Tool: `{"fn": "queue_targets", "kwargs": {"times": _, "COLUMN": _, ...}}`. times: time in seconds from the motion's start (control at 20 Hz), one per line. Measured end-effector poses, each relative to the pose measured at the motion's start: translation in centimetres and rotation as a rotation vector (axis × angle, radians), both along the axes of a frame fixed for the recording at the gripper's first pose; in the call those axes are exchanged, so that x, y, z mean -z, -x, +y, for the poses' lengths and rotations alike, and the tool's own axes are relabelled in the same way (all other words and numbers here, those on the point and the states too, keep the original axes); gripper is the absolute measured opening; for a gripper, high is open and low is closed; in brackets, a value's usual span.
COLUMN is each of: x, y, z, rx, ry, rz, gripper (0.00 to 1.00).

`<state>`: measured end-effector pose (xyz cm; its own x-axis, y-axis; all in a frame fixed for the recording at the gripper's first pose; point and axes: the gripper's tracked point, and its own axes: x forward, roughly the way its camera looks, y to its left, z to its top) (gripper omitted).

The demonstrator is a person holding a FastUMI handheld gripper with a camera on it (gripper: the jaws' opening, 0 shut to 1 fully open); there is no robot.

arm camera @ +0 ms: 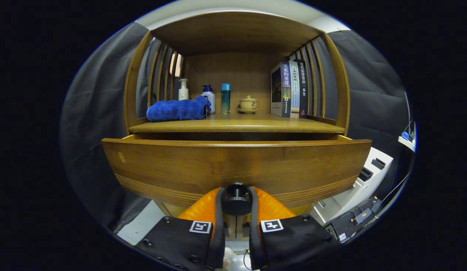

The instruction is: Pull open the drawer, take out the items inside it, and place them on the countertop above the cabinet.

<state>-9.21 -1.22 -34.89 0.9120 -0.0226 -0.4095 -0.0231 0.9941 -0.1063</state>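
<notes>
A wooden cabinet stands before me with its drawer point(233, 165) pulled partly out; the wide front panel faces me and its inside is hidden. My gripper point(236, 199) is shut on the dark round drawer knob point(236, 205), with one finger pressing each side of it. Above the drawer lies the countertop point(256, 122). On it rest a folded blue towel point(177, 109), a white pump bottle point(183, 90), a blue-capped white bottle point(208, 97), a slim teal bottle point(225, 98), a small lidded teacup point(248, 104) and several upright books point(290, 89).
Slatted wooden sides and a roof enclose the countertop. A white box with dark slots point(363, 180) stands on the floor right of the cabinet, with cables and a small device point(363, 216) in front of it. Black cloth hangs on both sides.
</notes>
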Motion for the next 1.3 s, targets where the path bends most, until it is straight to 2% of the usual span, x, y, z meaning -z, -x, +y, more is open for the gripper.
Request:
{"fn": "queue_targets", "kwargs": {"times": 0.35, "x": -0.2, "y": 4.6, "z": 0.1, "rx": -0.006, "ry": 0.007, "rz": -0.002, "gripper": 0.34}}
{"fn": "queue_targets", "kwargs": {"times": 0.7, "x": -0.2, "y": 7.0, "z": 0.1, "rx": -0.016, "ry": 0.018, "rz": -0.003, "gripper": 0.34}}
{"fn": "queue_targets", "kwargs": {"times": 0.8, "x": -0.4, "y": 7.3, "z": -0.1, "rx": 0.005, "ry": 0.008, "rz": -0.021, "gripper": 0.25}}
{"fn": "queue_targets", "kwargs": {"times": 1.3, "x": -0.3, "y": 10.2, "z": 0.3, "rx": -0.006, "ry": 0.011, "rz": -0.014, "gripper": 0.25}}
